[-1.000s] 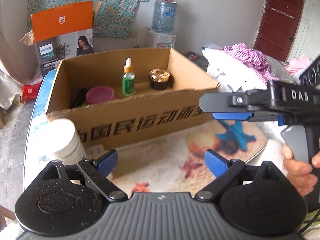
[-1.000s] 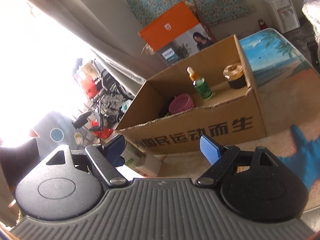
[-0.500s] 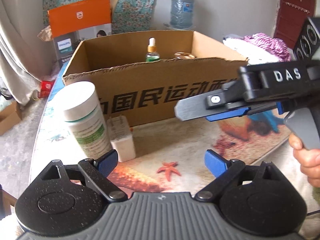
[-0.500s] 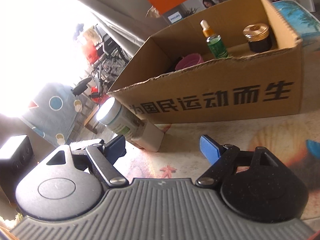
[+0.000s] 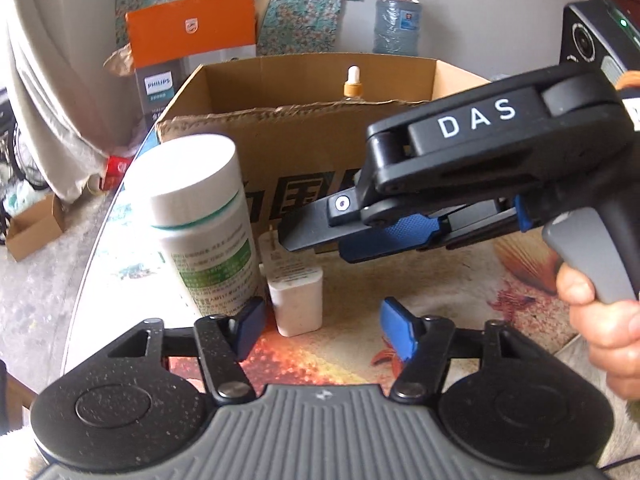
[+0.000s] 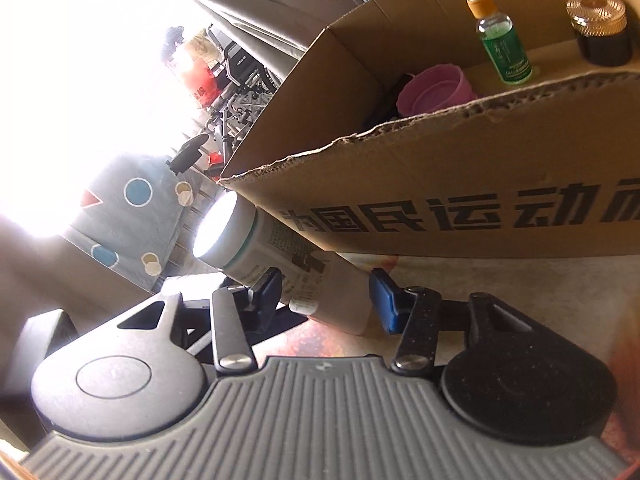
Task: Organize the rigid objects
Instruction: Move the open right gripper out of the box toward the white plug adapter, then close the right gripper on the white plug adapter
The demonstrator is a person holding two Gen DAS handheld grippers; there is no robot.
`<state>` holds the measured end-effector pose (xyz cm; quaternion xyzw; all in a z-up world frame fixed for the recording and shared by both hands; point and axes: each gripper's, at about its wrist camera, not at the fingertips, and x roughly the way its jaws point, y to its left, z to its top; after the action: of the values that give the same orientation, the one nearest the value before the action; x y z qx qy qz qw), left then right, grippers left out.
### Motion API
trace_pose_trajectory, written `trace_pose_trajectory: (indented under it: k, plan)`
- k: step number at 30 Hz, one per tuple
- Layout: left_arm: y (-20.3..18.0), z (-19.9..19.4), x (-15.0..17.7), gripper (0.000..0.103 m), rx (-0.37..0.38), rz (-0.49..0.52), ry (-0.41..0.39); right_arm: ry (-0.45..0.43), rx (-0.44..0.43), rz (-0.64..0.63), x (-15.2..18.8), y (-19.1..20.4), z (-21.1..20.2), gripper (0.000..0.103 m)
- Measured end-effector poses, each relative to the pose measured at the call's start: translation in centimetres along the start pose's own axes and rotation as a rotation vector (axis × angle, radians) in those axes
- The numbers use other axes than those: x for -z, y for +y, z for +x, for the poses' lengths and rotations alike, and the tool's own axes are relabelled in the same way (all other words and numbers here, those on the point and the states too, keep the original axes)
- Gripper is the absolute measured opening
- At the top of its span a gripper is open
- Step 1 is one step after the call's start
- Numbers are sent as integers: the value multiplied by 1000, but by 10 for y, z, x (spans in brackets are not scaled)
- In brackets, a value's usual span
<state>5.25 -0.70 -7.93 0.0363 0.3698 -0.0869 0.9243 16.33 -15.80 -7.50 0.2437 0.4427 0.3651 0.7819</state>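
White charger block point(image 5: 295, 300) beside bottle point(image 5: 206, 224), outside cardboard box point(image 5: 304, 148).
Right gripper point(image 6: 326, 294) nearer; jaws closing around block, contact unclear. Left gripper point(image 5: 322, 330) closing, empty.

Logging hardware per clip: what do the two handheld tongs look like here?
Both are matte black with blue-padded fingers and a ribbed grey body. The right tongs, seen from the side, carry white "DAS" lettering and a grey trigger handle held by a bare hand. No sleeve shows.
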Motion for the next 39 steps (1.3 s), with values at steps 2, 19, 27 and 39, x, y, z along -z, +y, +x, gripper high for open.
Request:
trace_pose_trajectory:
  k: [2, 19, 27, 39]
  plan:
    - [2, 3, 0, 57, 3, -15, 3, 4, -4, 18, -1, -3, 5, 44]
    - [-7, 4, 0, 47, 87, -7, -1, 23, 0, 117, 2, -17, 6, 31]
    - [-35, 5, 0, 47, 168, 75, 16, -8, 40, 164, 15, -26, -20, 31]
    - [-71, 3, 3, 46, 271, 154, 34, -70, 95, 243, 44, -43, -67, 33]
